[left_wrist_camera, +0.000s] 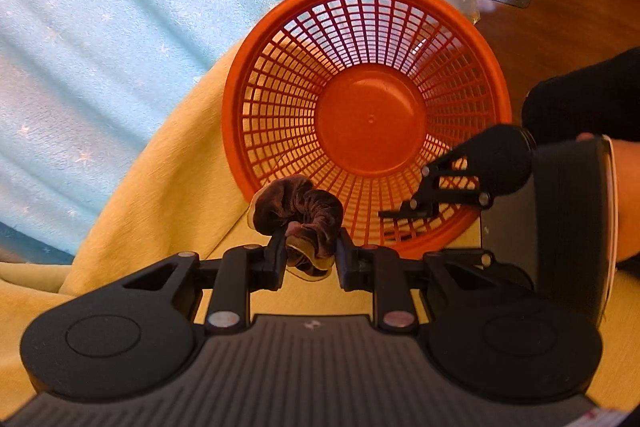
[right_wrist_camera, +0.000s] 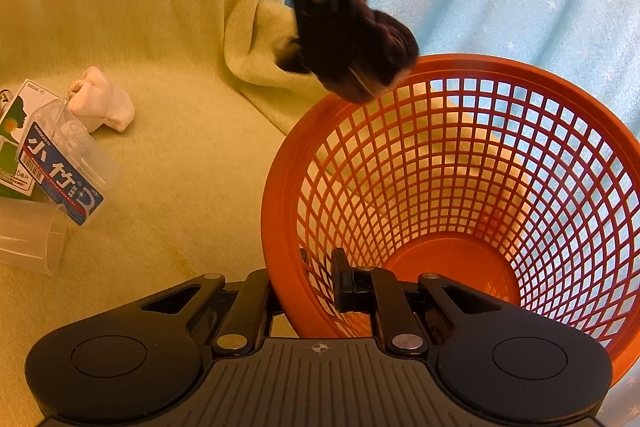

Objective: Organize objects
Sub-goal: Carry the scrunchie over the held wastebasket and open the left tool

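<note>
My left gripper (left_wrist_camera: 310, 251) is shut on a brown velvet scrunchie (left_wrist_camera: 298, 207), which hangs just outside the near rim of the round orange mesh basket (left_wrist_camera: 240, 95). The basket holds nothing and rests tilted on a yellow blanket (left_wrist_camera: 152, 187). My right gripper (left_wrist_camera: 404, 211) is shut on the basket's rim, one finger inside the wall and one outside. In the right wrist view this gripper (right_wrist_camera: 308, 287) pinches the basket (right_wrist_camera: 276, 187) at its near edge. The blurred left gripper (right_wrist_camera: 332, 59) carries the scrunchie (right_wrist_camera: 384, 55) above the far rim.
On the blanket left of the basket lie a white rolled sock (right_wrist_camera: 100, 103), a clear floss-pick box (right_wrist_camera: 60, 163), a green-and-white carton (right_wrist_camera: 12, 131) and a clear plastic cup (right_wrist_camera: 32, 235). A light blue starred cloth (left_wrist_camera: 100, 27) lies beyond. A sleeve (left_wrist_camera: 580, 95) shows at right.
</note>
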{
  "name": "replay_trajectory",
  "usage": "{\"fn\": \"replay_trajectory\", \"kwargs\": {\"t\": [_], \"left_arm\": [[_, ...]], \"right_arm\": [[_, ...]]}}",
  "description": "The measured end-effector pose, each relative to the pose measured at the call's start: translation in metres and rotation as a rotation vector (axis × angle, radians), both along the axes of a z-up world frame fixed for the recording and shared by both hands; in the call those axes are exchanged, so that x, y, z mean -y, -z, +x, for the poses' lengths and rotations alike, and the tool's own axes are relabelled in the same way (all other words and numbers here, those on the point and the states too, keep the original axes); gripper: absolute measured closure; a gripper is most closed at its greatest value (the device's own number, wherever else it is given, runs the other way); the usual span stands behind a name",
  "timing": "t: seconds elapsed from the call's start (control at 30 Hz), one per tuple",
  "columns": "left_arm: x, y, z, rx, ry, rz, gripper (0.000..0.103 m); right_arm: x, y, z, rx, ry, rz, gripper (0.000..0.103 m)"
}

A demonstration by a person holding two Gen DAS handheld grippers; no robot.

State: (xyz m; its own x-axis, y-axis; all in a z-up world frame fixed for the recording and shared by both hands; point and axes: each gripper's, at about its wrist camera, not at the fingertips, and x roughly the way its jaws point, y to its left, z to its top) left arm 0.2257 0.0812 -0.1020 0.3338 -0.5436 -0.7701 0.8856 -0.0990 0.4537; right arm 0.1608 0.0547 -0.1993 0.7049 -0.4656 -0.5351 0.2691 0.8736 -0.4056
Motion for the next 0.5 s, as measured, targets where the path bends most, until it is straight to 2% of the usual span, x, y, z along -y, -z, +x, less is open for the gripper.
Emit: {"fn": "replay_trajectory", "kwargs": {"t": [0.23, 0.33, 0.37, 0.5], "left_arm": [[0.021, -0.003, 0.003, -0.035, 0.019, -0.026, 0.080], [0.030, -0.003, 0.003, -0.050, 0.019, -0.047, 0.070], [0.033, -0.003, 0.003, -0.061, 0.012, -0.060, 0.062], [0.037, -0.005, 0.003, -0.075, -0.003, -0.088, 0.058]], "right_arm": [[-0.001, 0.001, 0.002, -0.002, -0.001, -0.002, 0.095], [-0.001, 0.001, 0.002, -0.001, 0.000, -0.001, 0.095], [-0.001, 0.001, 0.001, -0.001, 0.000, -0.001, 0.095], [-0.001, 0.001, 0.001, -0.002, 0.000, 0.000, 0.095]]}}
